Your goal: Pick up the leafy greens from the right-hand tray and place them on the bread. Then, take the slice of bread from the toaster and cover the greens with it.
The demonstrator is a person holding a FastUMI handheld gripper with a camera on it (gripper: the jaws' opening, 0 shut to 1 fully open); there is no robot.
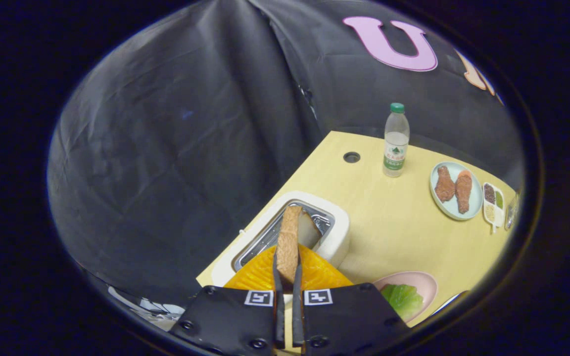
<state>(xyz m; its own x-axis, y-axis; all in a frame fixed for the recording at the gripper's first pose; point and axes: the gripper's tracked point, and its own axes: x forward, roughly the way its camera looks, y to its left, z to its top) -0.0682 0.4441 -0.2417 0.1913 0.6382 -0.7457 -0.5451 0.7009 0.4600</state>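
A browned slice of bread (289, 240) stands edge-on between my fingers, and my gripper (287, 269) is shut on its near end. Its far end reaches over the open metal slot of the white toaster (338, 231), just ahead of the fingers. Whether the slice still touches the slot I cannot tell. To the right of the fingers, leafy greens (403, 298) lie on a pink plate (422, 280). What lies under the greens is hidden.
On the pale wooden table (389, 232), beyond the toaster, stands a clear bottle (396, 141) with a green cap, next to a round hole (351, 157). Farther right are a light plate (474, 207) with two drumsticks and a small divided dish (493, 202).
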